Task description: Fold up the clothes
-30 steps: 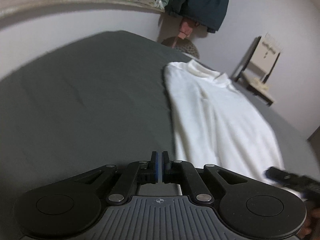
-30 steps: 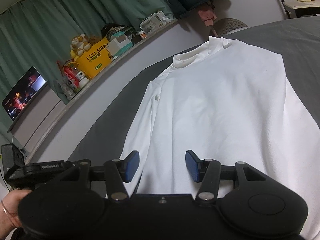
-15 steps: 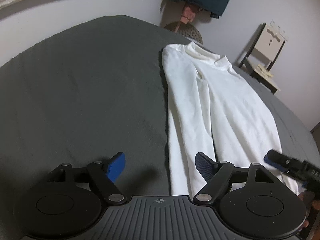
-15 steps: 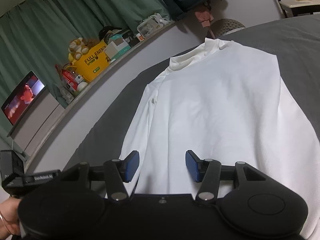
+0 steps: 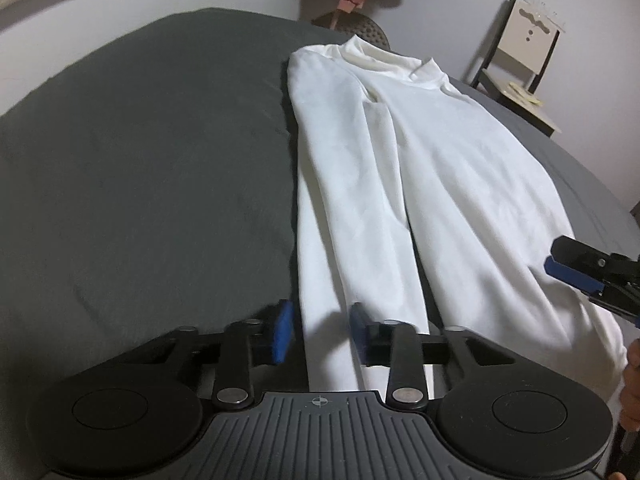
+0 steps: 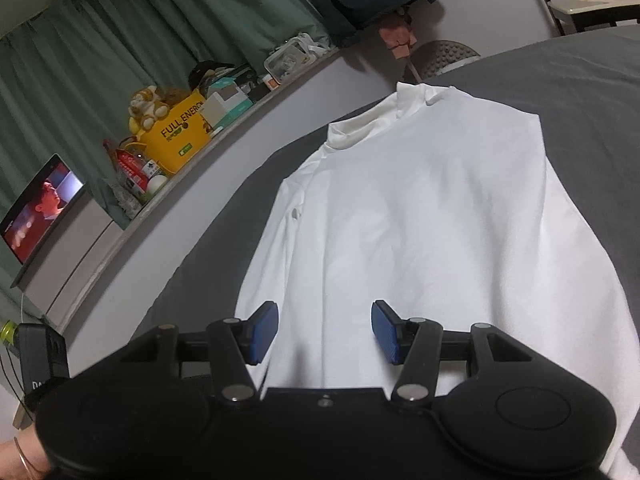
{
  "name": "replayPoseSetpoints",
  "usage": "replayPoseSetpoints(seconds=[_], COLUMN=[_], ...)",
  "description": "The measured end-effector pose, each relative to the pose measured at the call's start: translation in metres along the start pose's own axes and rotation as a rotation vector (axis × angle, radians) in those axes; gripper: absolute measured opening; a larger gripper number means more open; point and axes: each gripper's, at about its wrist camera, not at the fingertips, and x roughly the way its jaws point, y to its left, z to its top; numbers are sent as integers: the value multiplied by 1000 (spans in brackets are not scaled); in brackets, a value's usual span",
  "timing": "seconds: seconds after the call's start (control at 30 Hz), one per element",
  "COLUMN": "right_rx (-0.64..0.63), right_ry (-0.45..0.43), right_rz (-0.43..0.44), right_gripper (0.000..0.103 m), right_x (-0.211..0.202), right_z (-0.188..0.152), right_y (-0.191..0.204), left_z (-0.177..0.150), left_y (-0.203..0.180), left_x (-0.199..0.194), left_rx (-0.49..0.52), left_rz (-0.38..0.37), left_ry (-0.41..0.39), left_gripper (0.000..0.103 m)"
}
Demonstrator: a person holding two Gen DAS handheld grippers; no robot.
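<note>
- Left wrist view: dark grey bed sheet (image 5: 140,168) fills the frame, with a white long-sleeved high-neck top (image 5: 460,168) laid lengthwise on it, collar at the far end, hem towards me.
- Near-side sleeve (image 5: 352,220) lies folded in along the body, so I read it as partway through a lengthwise fold; I can't tell if it's further along than that.
- My left gripper (image 5: 320,334) hangs low over the sleeve's lower end, blue pads spread either side of the cloth and pinching nothing. Looks lined up to take that edge.
- My right gripper (image 5: 576,270) shows at the right edge, over the far side of the top.
- Right wrist view: green curtain (image 6: 120,52) behind a long ledge (image 6: 224,136). The top (image 6: 440,220) lies flat and fairly smooth.
- Right gripper (image 6: 325,330) sits over the hem area, fingers wide apart, empty.
- Containers: yellow printed box (image 6: 180,136) on the ledge has a plush toy (image 6: 146,106) perched at its rim; contents not readable. Clear plastic box (image 6: 286,62) further along, contents unclear.
</note>
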Motion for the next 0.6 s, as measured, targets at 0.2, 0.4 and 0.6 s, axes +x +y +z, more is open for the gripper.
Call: replayPoseSetpoints(seconds=[0.2, 0.4, 0.6], right_rx=[-3, -8, -16], right_ry=[2, 3, 14], right_rz=[-2, -3, -4], right_gripper=[51, 51, 51], right_x=[3, 2, 2], right_z=[1, 2, 0], right_y=[-1, -3, -2], left_z=[0, 14, 36], left_y=[4, 34, 81], left_x=[-4, -16, -33], left_rx=[18, 16, 1], left_rz=[11, 82, 195], left_ry=[-23, -51, -82], left_gripper=[2, 2, 2])
